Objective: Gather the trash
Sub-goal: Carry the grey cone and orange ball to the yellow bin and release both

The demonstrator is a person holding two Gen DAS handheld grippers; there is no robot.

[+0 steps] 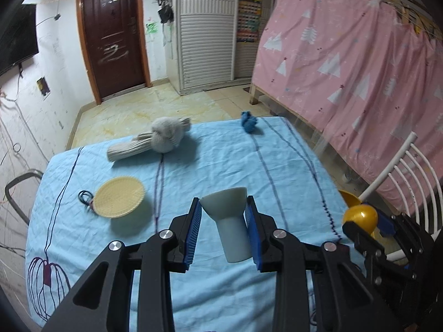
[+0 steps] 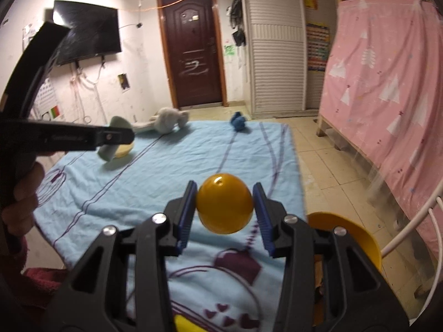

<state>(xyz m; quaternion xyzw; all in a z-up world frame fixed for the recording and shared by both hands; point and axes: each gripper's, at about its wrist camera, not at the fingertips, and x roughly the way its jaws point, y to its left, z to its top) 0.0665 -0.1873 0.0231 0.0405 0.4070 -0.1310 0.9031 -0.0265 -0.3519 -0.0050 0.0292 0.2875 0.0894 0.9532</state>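
My left gripper is shut on a pale funnel-shaped plastic piece and holds it above the blue cloth-covered table. My right gripper is shut on a yellow plastic egg, above the table's right edge. In the left wrist view the egg and right gripper show at far right. A yellow bin sits just right of the table, below the right gripper. In the right wrist view the funnel piece shows at the left in the left gripper.
On the table lie a grey knitted item, a blue crumpled item, a round cream lid and a small black loop. A white chair and a pink-draped bed frame stand to the right.
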